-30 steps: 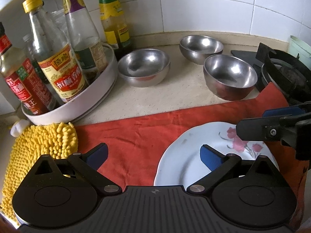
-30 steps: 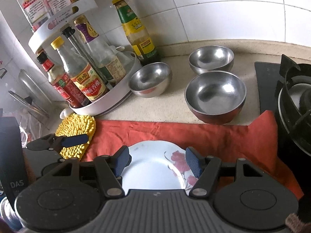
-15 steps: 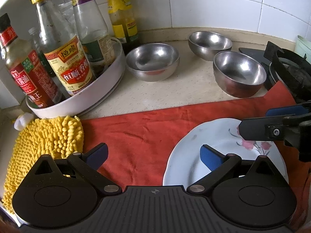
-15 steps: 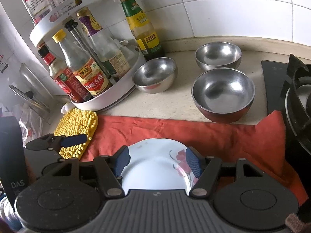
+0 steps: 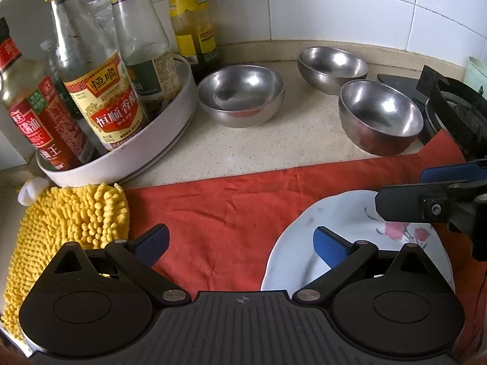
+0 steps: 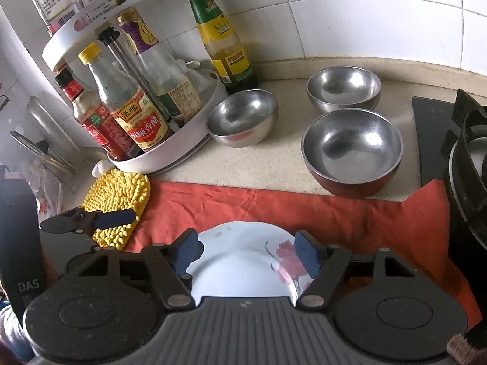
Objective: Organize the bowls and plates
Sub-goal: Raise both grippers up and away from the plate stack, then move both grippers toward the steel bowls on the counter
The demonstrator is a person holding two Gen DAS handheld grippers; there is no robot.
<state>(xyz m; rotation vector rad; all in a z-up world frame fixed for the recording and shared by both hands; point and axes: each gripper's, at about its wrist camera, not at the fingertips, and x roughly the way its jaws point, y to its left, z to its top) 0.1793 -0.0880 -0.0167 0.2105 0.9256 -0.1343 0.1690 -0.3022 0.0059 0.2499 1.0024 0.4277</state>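
A white plate with a red flower (image 5: 344, 228) (image 6: 243, 261) lies on a red cloth (image 5: 231, 206) (image 6: 334, 213) at the counter's front. Three steel bowls stand behind the cloth: a left one (image 5: 240, 94) (image 6: 242, 117), a far one (image 5: 333, 68) (image 6: 344, 88) and a near right one (image 5: 380, 115) (image 6: 351, 147). My left gripper (image 5: 240, 240) is open and empty above the cloth, left of the plate. My right gripper (image 6: 246, 251) is open and empty above the plate; it also shows in the left wrist view (image 5: 426, 194).
A white turntable rack (image 5: 127, 152) (image 6: 170, 152) with sauce bottles stands at the left. A green-labelled bottle (image 5: 191, 30) (image 6: 223, 42) stands by the wall. A yellow chenille mitt (image 5: 61, 222) (image 6: 117, 197) lies left of the cloth. A gas stove (image 5: 456, 115) (image 6: 462, 158) is at the right.
Both grippers have drifted slightly left and forward, so the scene has shifted right in both views. Both stay open and empty. Plate and bowls have not moved.
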